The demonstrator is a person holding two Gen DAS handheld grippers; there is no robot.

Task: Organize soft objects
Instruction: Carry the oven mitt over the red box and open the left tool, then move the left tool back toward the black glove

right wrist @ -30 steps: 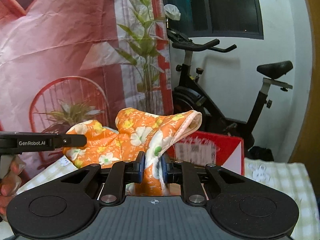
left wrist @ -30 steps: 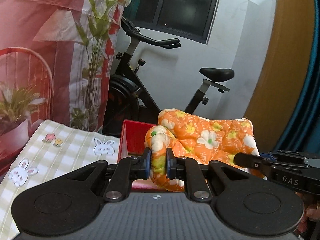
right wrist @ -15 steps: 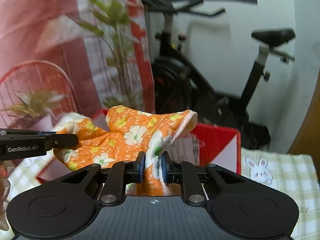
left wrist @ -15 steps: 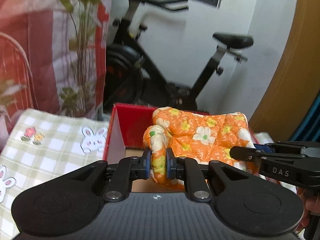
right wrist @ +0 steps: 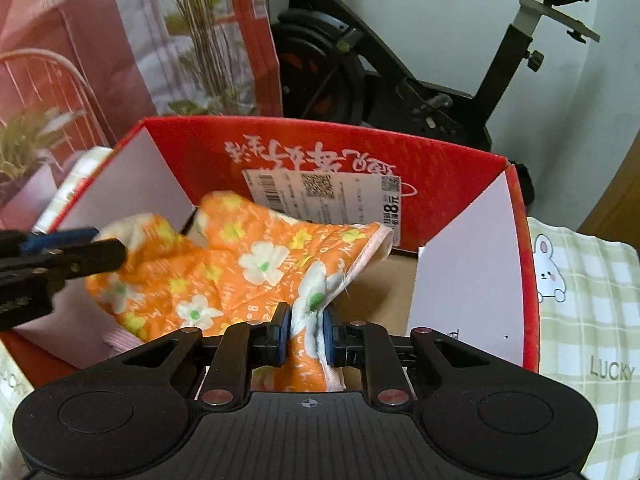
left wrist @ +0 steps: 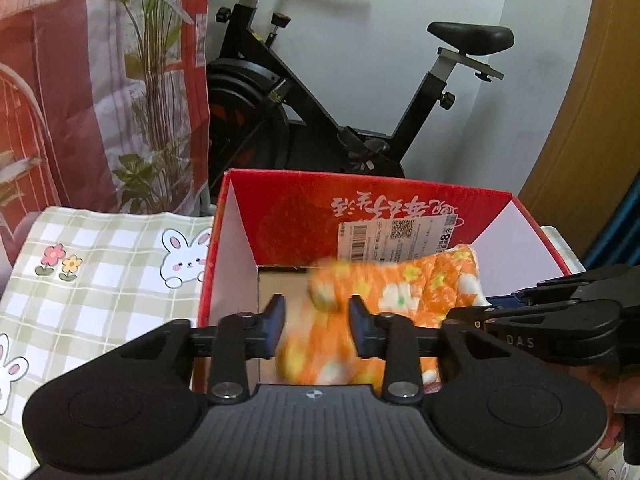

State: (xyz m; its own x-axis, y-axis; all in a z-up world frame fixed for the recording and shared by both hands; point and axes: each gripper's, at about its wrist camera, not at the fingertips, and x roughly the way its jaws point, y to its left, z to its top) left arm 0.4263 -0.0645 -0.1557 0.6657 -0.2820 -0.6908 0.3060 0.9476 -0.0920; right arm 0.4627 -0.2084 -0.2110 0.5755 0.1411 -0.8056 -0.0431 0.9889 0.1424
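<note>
An orange flowered quilted cloth [right wrist: 224, 272] hangs inside an open red cardboard box [right wrist: 360, 152]. My right gripper [right wrist: 306, 330] is shut on a fold of the cloth over the box's near edge. My left gripper [left wrist: 316, 326] is open, its jaws spread apart, and the cloth [left wrist: 392, 300] lies blurred between and beyond them, inside the box [left wrist: 280, 208]. The right gripper's fingers [left wrist: 532, 312] show at the right of the left wrist view. The left gripper's fingers [right wrist: 60, 256] show at the left of the right wrist view.
The box stands on a green checked tablecloth with rabbits [left wrist: 100, 272], which also shows in the right wrist view [right wrist: 588, 304]. A black exercise bike [left wrist: 320, 120] stands behind the box. A red printed curtain with plants [left wrist: 100, 80] hangs at the left.
Both grippers have lowered the cloth into the red box. My left gripper has opened and let go of the cloth. My right gripper still holds it.
</note>
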